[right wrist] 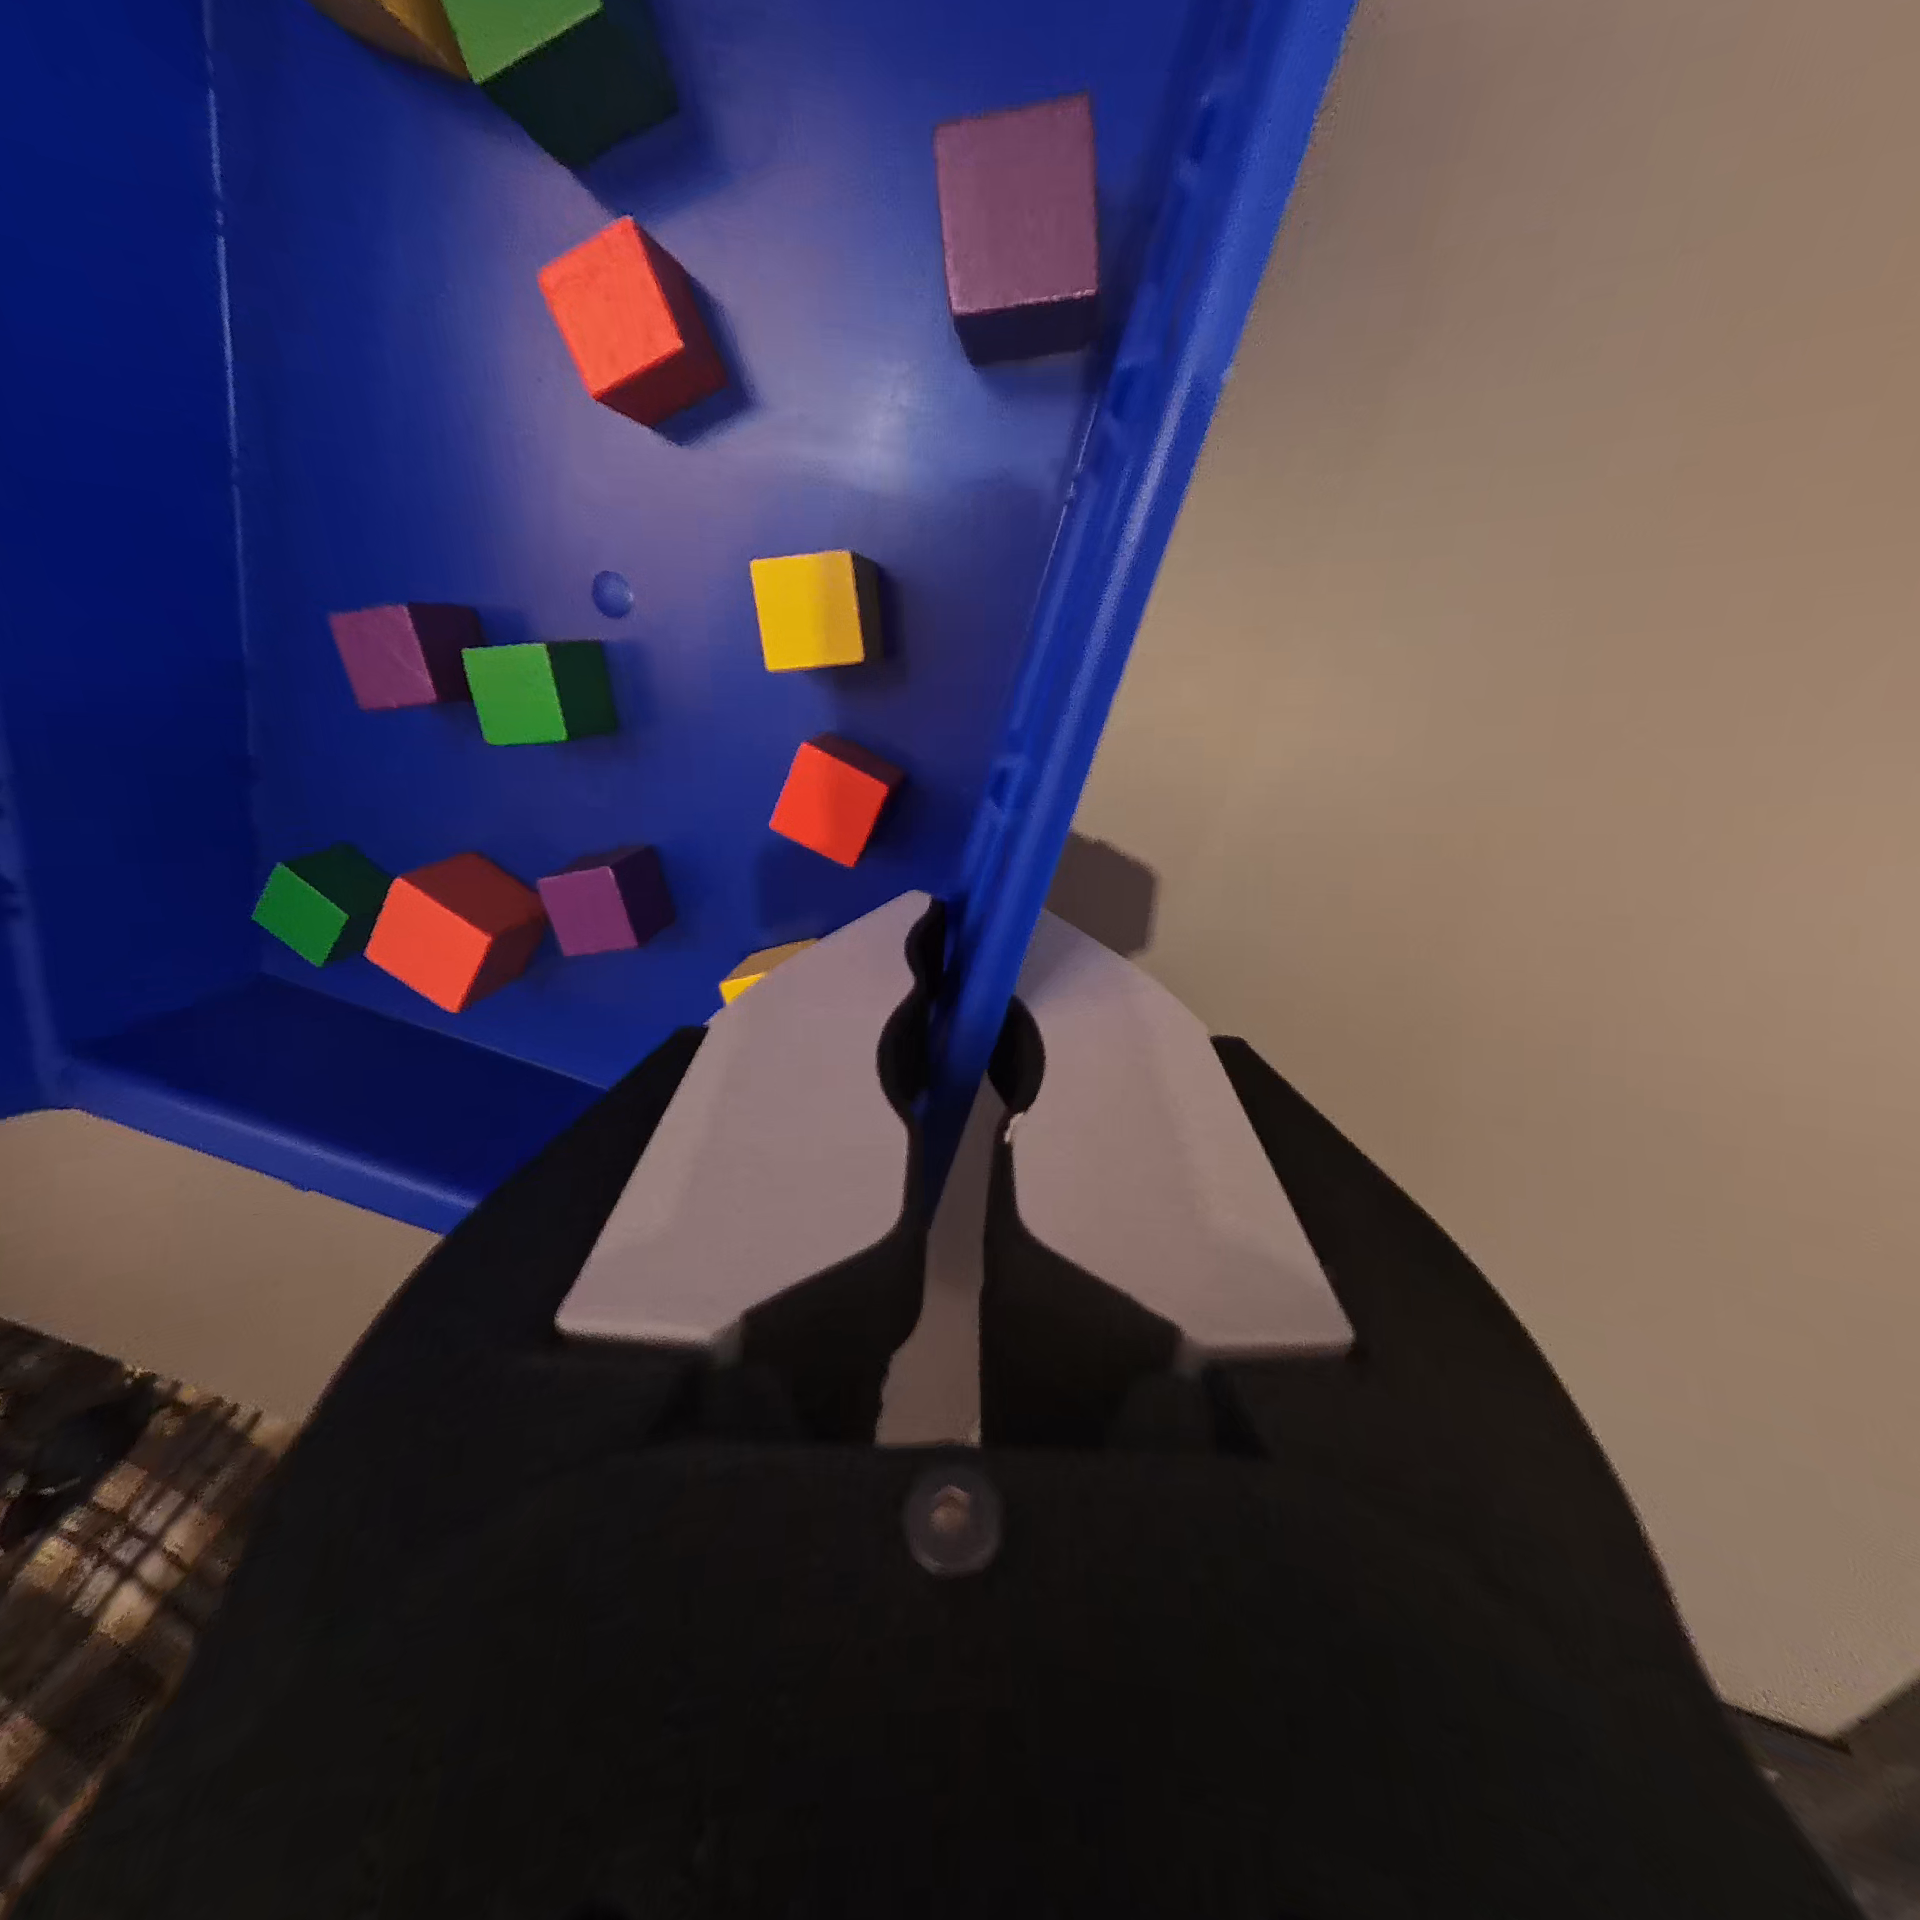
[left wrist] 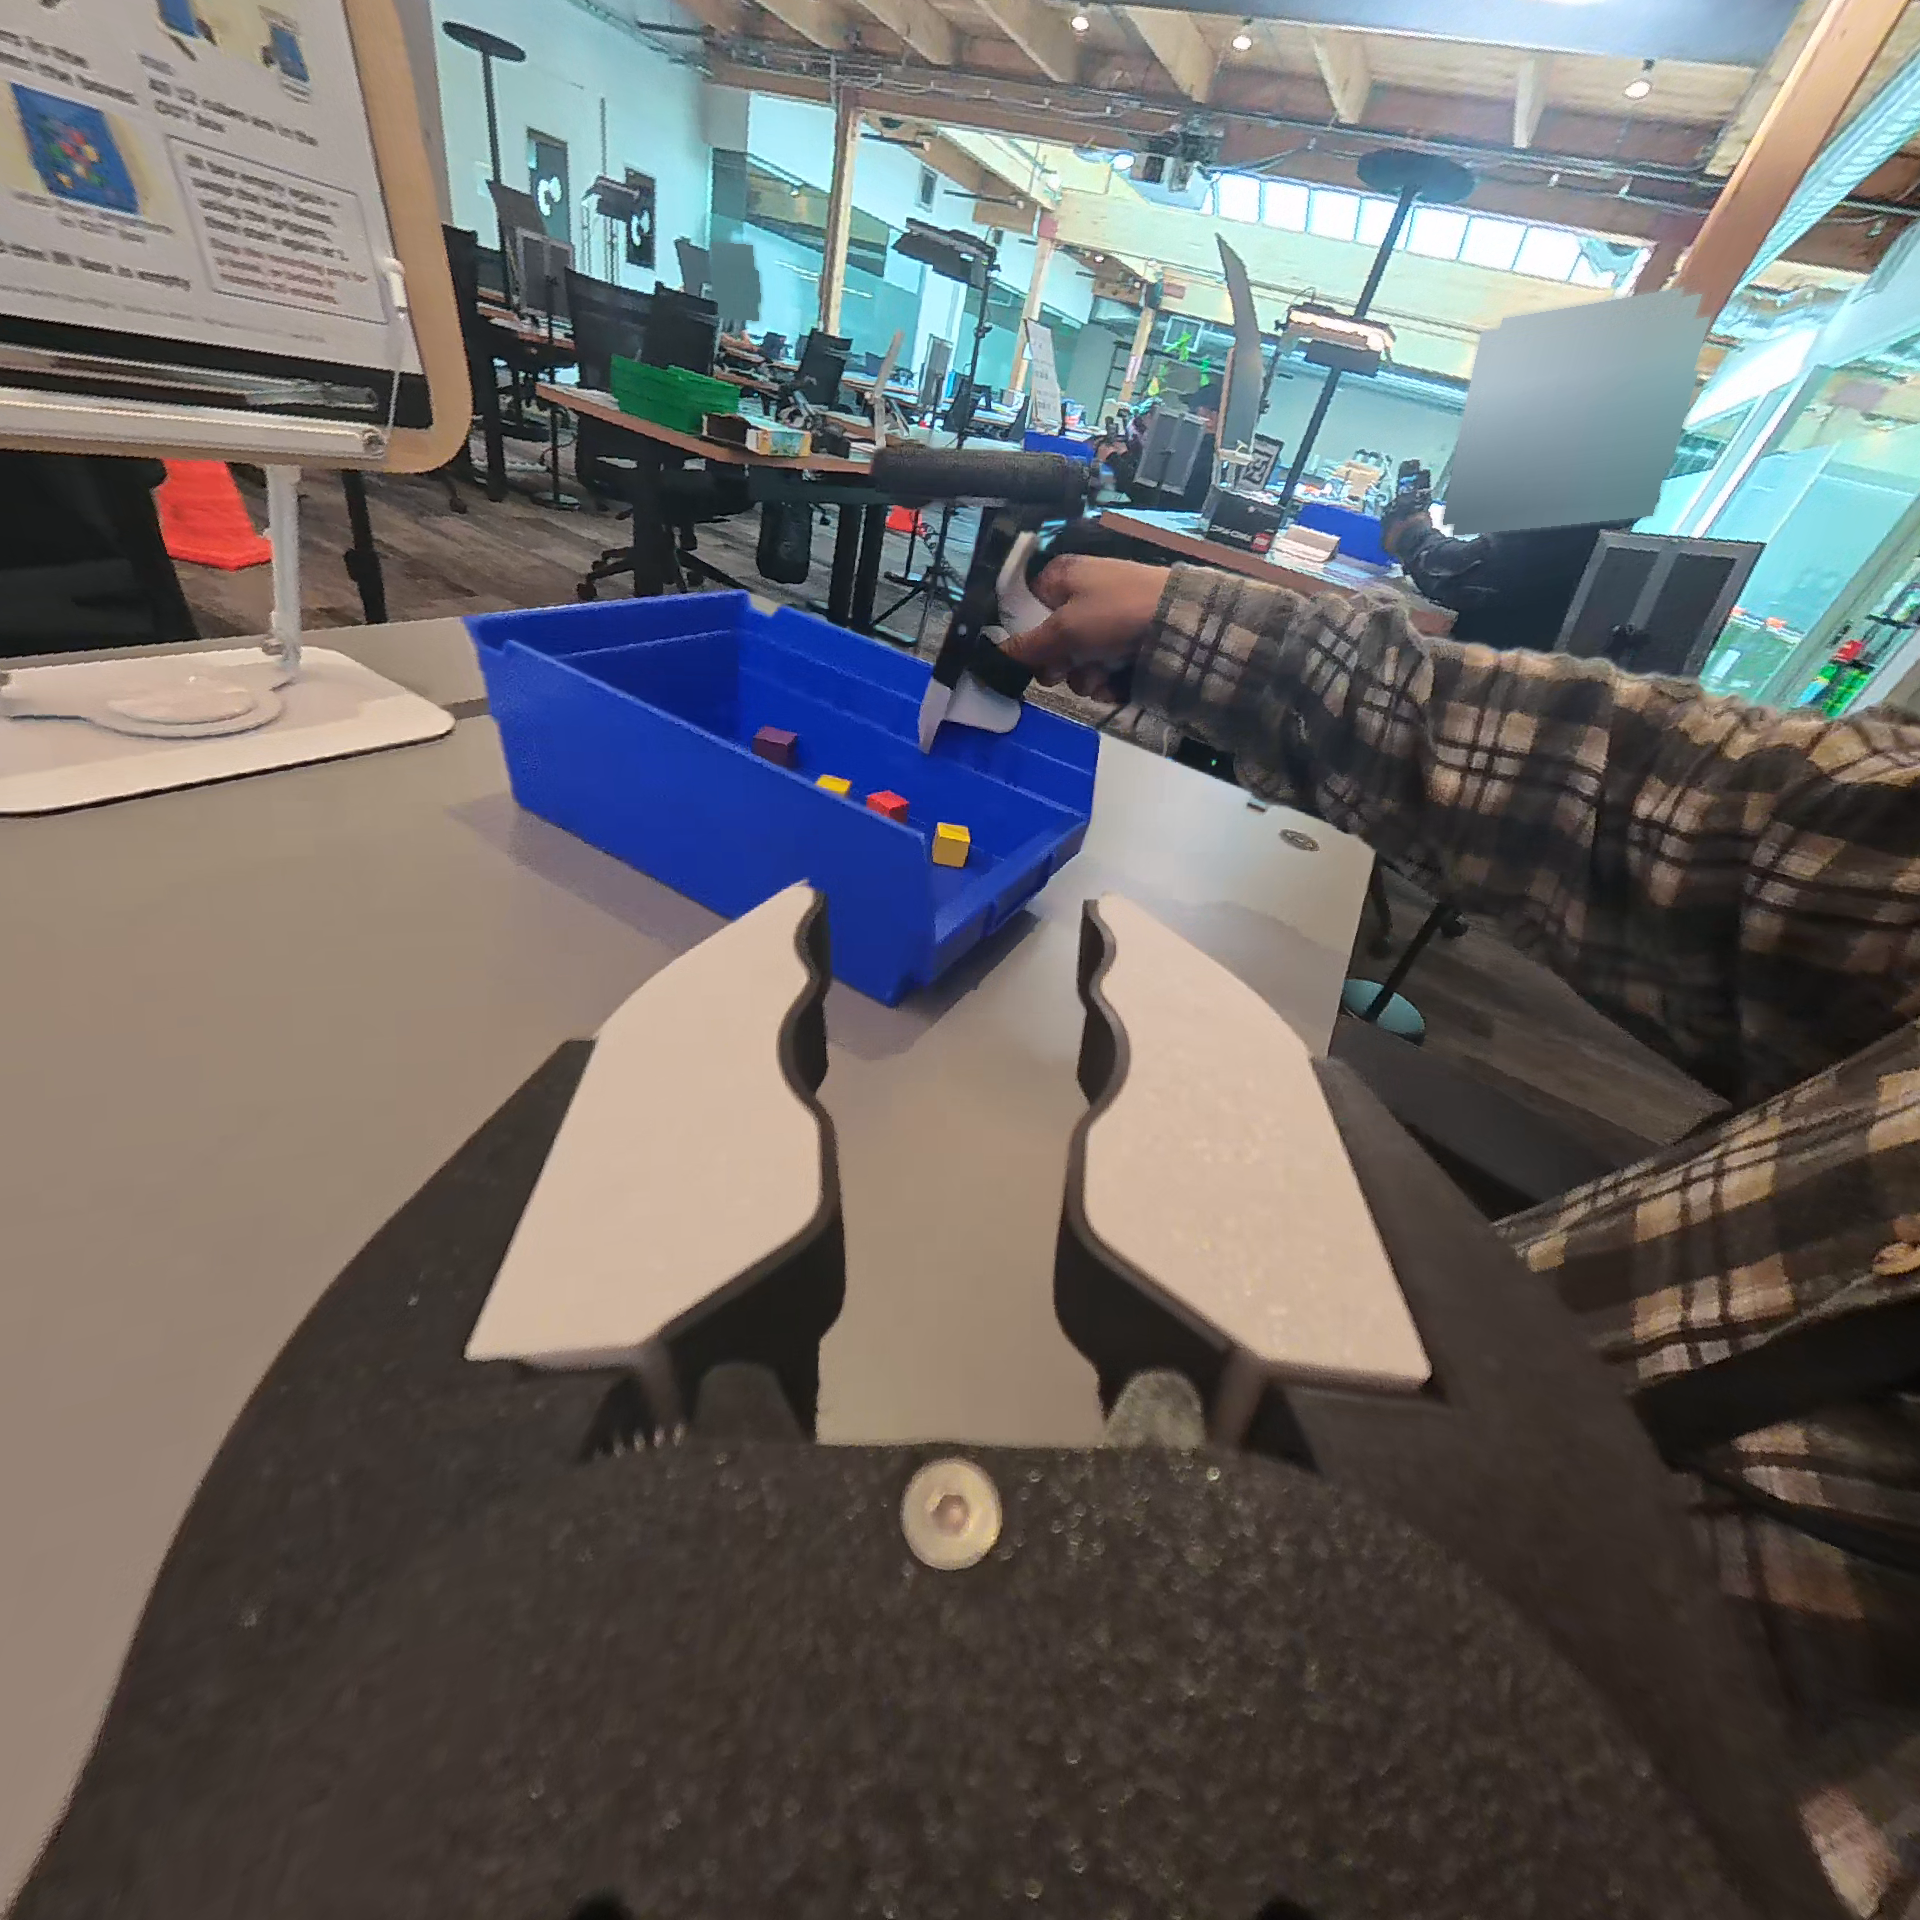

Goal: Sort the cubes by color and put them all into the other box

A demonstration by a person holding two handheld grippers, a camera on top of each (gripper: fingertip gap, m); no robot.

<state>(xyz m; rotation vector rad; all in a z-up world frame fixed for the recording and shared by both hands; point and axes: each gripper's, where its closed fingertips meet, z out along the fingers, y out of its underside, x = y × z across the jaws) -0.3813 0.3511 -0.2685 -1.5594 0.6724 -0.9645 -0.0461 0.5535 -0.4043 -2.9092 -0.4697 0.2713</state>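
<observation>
A blue box (left wrist: 665, 748) stands on the grey table (left wrist: 260, 1039) and holds several loose cubes. The left wrist view shows a purple cube (left wrist: 775, 745), two yellow cubes (left wrist: 833, 784) and a red cube (left wrist: 888, 803). My right gripper (right wrist: 971, 935) is shut on the box's side wall (right wrist: 1143, 468), one finger inside and one outside; it also shows in the left wrist view (left wrist: 956, 727). Below it lie red (right wrist: 629, 312), purple (right wrist: 1018, 218), yellow (right wrist: 816, 611) and green (right wrist: 535, 691) cubes. My left gripper (left wrist: 951, 914) is open and empty, above the table just short of the box's near end.
A stand with a printed sheet (left wrist: 187, 177) and its white base (left wrist: 208, 707) sit at the table's far left. A plaid sleeve (left wrist: 1455, 748) reaches in from the right. The table edge (left wrist: 1351, 935) runs just right of the box. Only one box is in view.
</observation>
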